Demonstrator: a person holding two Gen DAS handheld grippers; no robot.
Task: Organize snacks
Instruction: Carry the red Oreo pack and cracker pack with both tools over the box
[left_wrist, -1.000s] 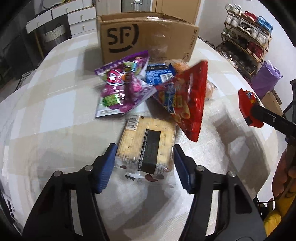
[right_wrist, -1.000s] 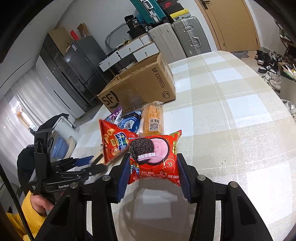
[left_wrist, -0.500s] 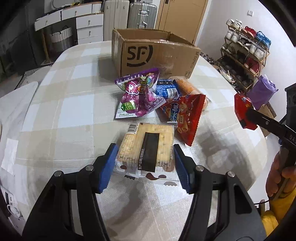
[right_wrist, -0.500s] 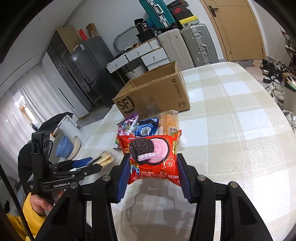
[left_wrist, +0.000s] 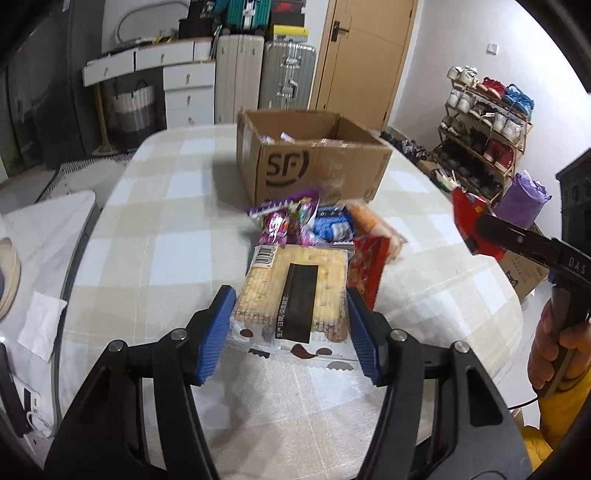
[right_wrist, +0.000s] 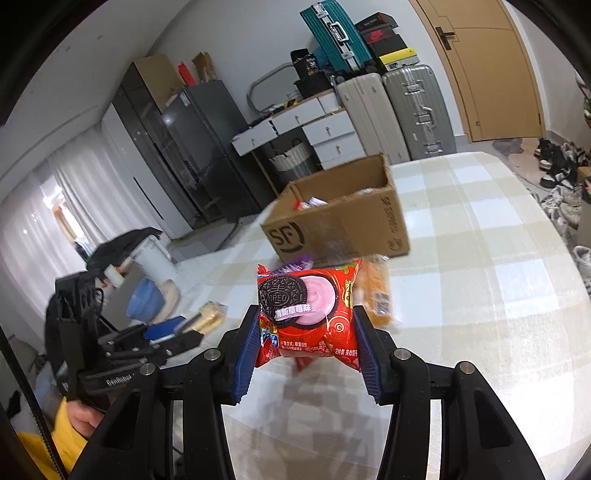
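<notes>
Both hand-held grippers hang short of the cardboard box (left_wrist: 314, 162) — the left hand-held gripper (left_wrist: 290, 325) clamped on a cracker pack (left_wrist: 295, 291) lying lengthwise toward it, the right hand-held gripper (right_wrist: 306, 347) gripping an Oreo packet (right_wrist: 306, 314), neither clearly nearer.

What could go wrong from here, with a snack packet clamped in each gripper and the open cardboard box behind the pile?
1. The cracker pack is pinched only near its lower end by the left gripper; its slick wrapper might slip out.
2. Both packets would likely go into one cardboard box, so the right gripper, holding the Oreo packet, could bump the left over the opening.
</notes>
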